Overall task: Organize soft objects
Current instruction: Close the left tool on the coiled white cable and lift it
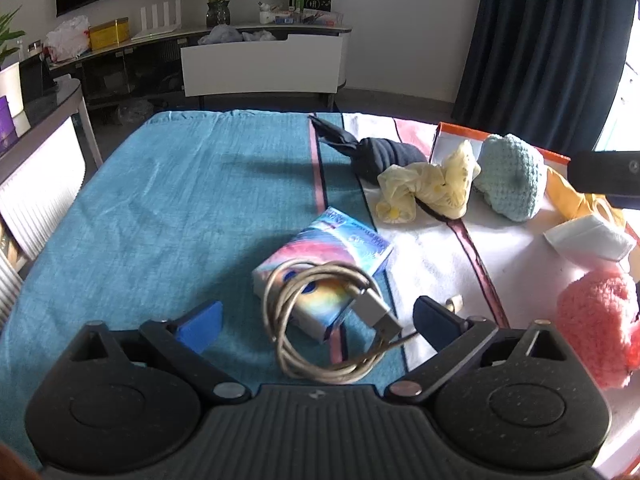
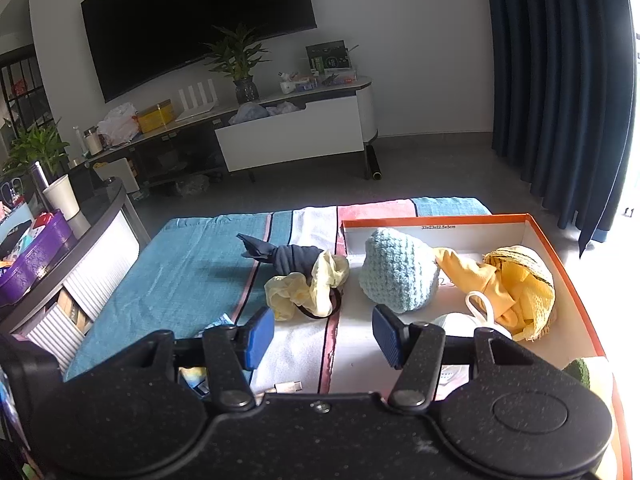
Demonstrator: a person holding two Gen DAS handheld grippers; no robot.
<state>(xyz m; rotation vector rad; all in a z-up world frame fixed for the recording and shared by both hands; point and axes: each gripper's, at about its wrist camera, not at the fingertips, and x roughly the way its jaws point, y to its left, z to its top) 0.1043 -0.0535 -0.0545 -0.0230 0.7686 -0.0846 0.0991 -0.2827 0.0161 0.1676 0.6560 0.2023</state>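
My left gripper (image 1: 318,322) is open, its jaws either side of a coiled cable (image 1: 320,320) lying on a tissue pack (image 1: 324,268). My right gripper (image 2: 323,338) is open and empty above the towel. A navy knotted cloth (image 1: 376,154) (image 2: 286,258), a pale yellow scrunchie (image 1: 428,188) (image 2: 308,288) and a light blue crocheted piece (image 1: 510,176) (image 2: 396,272) lie by the orange-rimmed box (image 2: 568,268). In the box lie a yellow cloth (image 2: 504,284) and a white mask (image 1: 588,236) (image 2: 460,324). A pink fluffy thing (image 1: 600,324) lies at the right.
The table is covered by a teal and striped towel (image 1: 160,220). A black hair tie (image 2: 320,312) lies under the scrunchie. A side cabinet with a purple tin (image 2: 36,256) stands left. A TV stand (image 2: 296,136) is behind, a dark curtain (image 2: 560,80) right.
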